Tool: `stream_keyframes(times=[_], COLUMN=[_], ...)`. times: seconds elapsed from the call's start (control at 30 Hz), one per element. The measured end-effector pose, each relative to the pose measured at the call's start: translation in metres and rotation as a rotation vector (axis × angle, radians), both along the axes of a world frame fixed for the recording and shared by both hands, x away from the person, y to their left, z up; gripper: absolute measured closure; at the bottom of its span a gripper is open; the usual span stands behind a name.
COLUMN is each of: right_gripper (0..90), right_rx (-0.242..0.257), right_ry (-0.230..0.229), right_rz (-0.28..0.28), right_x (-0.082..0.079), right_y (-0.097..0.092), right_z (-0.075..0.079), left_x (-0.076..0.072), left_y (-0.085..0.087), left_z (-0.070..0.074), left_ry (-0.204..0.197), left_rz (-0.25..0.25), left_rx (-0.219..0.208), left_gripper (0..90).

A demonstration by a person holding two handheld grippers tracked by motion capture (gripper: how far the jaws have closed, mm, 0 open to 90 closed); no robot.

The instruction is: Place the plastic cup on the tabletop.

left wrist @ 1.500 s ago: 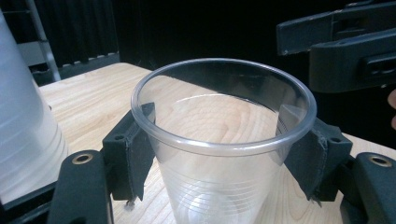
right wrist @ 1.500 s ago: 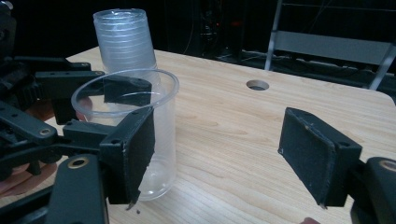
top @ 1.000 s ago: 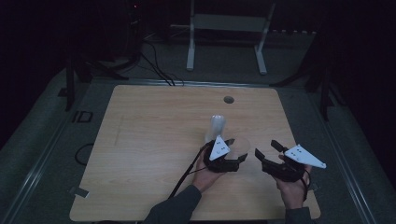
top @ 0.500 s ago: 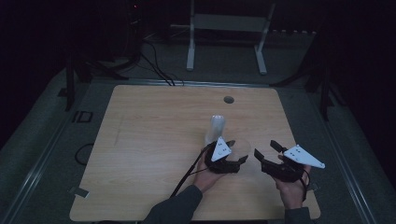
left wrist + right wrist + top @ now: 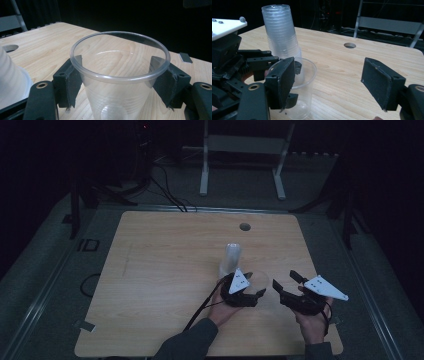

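Clear plastic cup (image 5: 120,82), round-rimmed and ribbed, is seen standing upright on the pale wooden worktop (image 5: 165,270) between the two black jaws of the left gripper (image 5: 250,287). In the left gripper view the black pads (image 5: 71,82) are set at either side of the cup just below its rim, right against the wall or just off it; whether they press on it cannot be told, and the rim keeps its round shape. These jaws have just been opening, with the cup between them. A tall stack of clear plastic cups (image 5: 282,32) is placed upside down on the worktop just beyond the left jaws, close behind the single cup. The right gripper (image 5: 290,282) is held near the cup, off to one side, its jaws spread wide with nothing between them. A round hole in the worktop (image 5: 244,226) is found well beyond both pairs of jaws.
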State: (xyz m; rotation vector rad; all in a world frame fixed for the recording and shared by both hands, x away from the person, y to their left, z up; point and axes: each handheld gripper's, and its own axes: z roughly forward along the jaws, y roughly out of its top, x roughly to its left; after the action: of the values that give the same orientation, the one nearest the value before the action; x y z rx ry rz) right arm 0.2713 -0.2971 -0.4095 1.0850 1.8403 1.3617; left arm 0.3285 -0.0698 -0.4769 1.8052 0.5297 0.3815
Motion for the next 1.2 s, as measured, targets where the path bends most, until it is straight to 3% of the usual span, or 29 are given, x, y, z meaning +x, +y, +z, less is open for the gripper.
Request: stream_keyframes(times=[1.2], right_gripper=[26.7], right_rx=[0.004], right_ry=[0.002], right_rz=[-0.003], right_x=[0.0], right_y=[-0.001], right_z=[-0.001], left_x=[0.002], left_y=[-0.008], left_z=[-0.012], left_ry=[0.024], left_rz=[-0.007], left_rx=[0.05], left_gripper=[27.1])
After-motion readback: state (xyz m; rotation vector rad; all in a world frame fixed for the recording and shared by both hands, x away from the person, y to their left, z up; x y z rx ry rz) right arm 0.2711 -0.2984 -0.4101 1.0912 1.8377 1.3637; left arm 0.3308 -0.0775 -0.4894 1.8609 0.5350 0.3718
